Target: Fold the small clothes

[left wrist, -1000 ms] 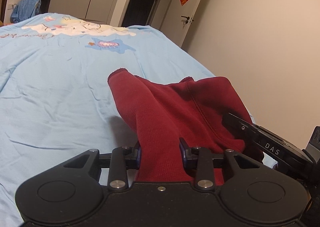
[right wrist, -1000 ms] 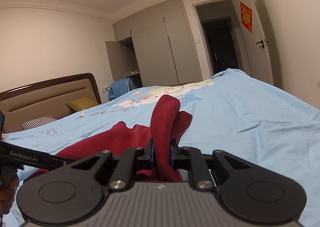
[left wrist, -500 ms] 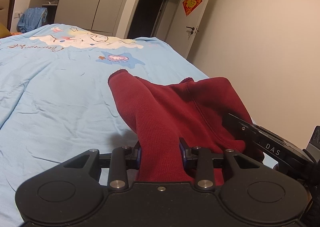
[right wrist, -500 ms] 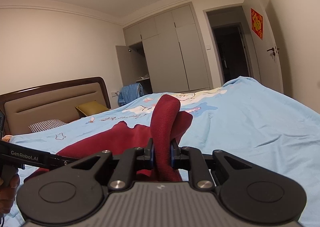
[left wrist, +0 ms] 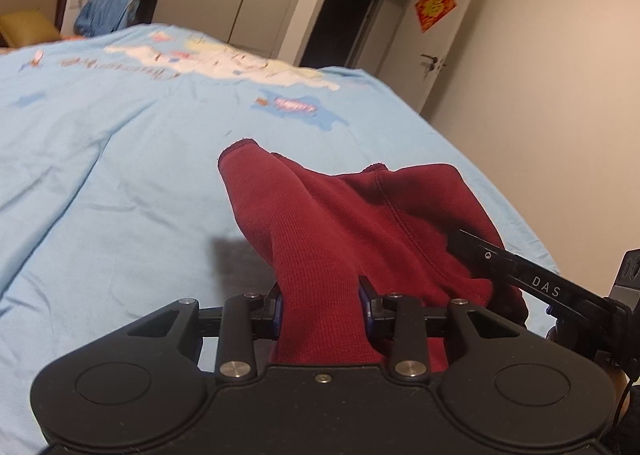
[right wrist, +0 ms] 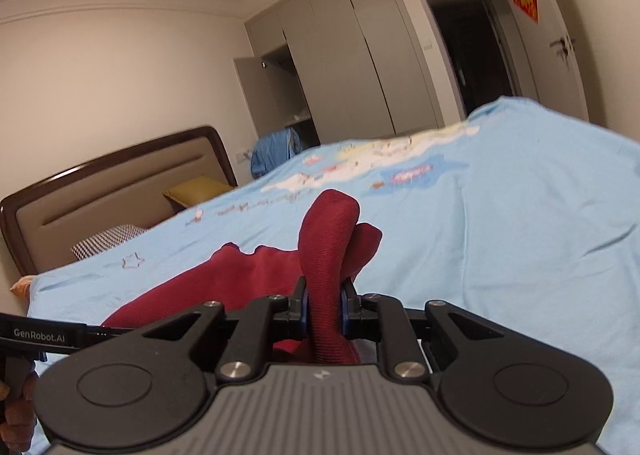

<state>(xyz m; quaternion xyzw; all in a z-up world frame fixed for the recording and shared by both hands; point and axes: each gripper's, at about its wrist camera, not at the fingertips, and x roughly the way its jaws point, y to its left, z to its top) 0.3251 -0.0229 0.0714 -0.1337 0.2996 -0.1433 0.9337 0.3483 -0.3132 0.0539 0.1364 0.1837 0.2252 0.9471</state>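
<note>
Over the blue bedspread, left hand-held gripper and right hand-held gripper each clamping the red garment

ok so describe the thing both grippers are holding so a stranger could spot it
Find the light blue bed cover. On it lies a dark red knit garment, pinched by the left gripper and right gripper. It is the only red cloth on the bed.

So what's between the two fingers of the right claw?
A bunched fold of the dark red garment, pinched between the right claw's fingers, seen in the right wrist view.
</note>
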